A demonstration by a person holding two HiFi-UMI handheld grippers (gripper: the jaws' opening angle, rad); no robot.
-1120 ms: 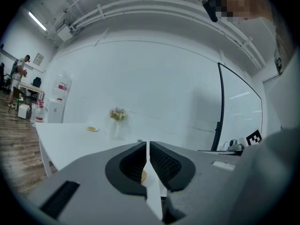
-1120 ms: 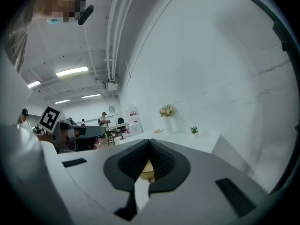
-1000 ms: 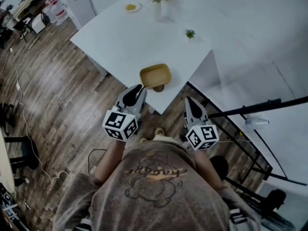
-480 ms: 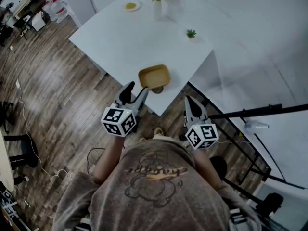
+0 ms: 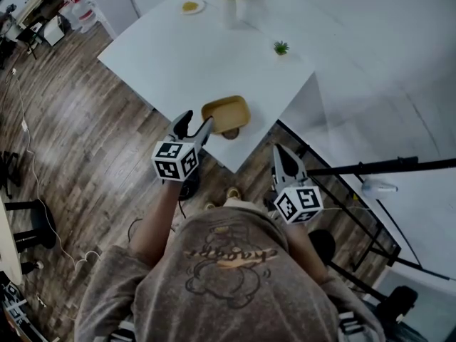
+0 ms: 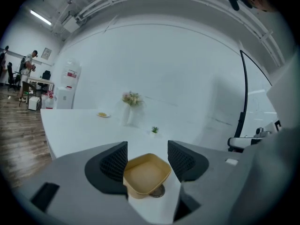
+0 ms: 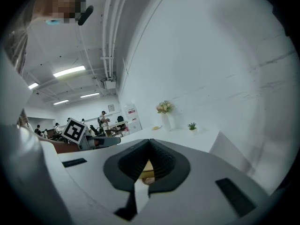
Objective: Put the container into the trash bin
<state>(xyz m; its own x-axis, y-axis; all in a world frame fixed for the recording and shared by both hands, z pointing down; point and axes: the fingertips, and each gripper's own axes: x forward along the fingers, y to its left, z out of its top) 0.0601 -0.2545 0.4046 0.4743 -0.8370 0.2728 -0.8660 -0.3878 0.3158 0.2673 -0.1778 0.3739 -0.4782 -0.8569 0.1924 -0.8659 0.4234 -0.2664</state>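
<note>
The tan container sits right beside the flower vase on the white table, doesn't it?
No: the tan container sits at the near corner of the white table, well apart from the flower vase at the far edge; the head view shows this.

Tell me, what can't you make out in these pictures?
- Trash bin: shows in no view.
- Dark round thing under the container: mostly covered by the container in the head and left gripper views.
- What lies on the small plate: too small in the head view.
- The container in the right gripper view: almost all behind the right gripper's shut jaws.
</note>
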